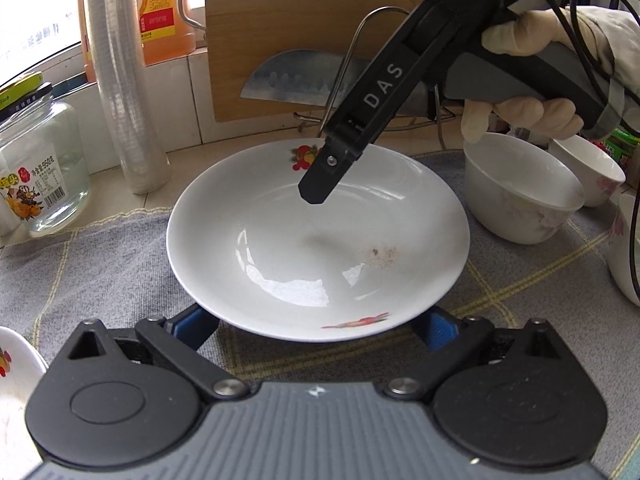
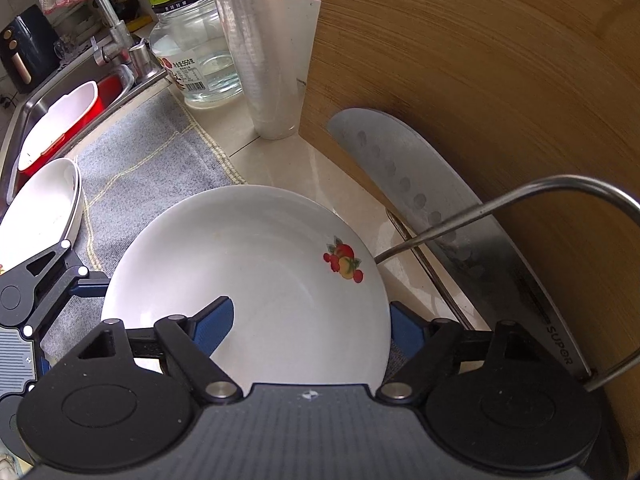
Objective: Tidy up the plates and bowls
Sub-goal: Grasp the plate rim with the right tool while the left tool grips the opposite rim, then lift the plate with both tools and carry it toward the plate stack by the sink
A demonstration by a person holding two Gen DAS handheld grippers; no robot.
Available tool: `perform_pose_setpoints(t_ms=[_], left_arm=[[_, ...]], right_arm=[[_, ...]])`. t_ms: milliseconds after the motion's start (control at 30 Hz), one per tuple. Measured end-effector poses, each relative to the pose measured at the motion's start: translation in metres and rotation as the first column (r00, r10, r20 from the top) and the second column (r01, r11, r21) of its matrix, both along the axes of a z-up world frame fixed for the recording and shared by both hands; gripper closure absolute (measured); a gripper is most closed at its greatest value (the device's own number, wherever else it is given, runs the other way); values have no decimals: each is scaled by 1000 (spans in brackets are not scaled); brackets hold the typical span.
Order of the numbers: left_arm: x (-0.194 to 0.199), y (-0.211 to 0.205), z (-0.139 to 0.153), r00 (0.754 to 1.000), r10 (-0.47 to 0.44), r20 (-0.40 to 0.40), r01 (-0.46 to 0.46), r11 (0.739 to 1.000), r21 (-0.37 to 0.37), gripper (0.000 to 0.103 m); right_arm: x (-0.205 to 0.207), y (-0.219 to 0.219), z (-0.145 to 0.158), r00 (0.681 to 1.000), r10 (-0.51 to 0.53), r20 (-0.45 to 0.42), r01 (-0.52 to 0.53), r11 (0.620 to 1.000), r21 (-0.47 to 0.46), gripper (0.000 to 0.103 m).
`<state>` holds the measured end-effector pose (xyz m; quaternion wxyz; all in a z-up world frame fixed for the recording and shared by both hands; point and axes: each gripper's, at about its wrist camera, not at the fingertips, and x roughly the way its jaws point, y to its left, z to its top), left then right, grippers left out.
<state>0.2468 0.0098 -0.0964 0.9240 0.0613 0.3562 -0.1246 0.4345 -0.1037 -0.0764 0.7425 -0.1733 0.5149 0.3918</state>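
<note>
A pale stone tabletop (image 2: 304, 168) meets a white tiled wall (image 1: 176, 92). At eleven o'clock in the left wrist view, daylight comes through a window (image 1: 36, 32); at ten o'clock in the right wrist view lies a steel sink (image 2: 24, 116) with its faucet (image 2: 108, 28).

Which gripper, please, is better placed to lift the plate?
Probably the right gripper: its jaws straddle the plate rim, one finger over it, one outside. The left gripper sits open under the near rim.

The plate (image 1: 318, 236) is white with red-and-yellow fruit prints. The cloth (image 1: 100, 264) beneath is grey with yellow checks.
</note>
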Motion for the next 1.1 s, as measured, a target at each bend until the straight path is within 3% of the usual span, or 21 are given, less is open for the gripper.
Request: perform_pose_setpoints(t_ms=[333, 633, 1100], left_arm=[[3, 0, -1, 1000, -6, -8, 6, 1000, 7, 3], [2, 0, 1, 1000, -13, -23, 14, 999, 30, 1], [10, 4, 7, 996, -37, -81, 40, 999, 37, 2]], right_arm=[[4, 6, -5, 1000, 4, -2, -4, 1000, 0, 16], [7, -2, -1, 997, -18, -80, 20, 999, 35, 16], [6, 6, -10, 998, -7, -67, 9, 1000, 22, 15]])
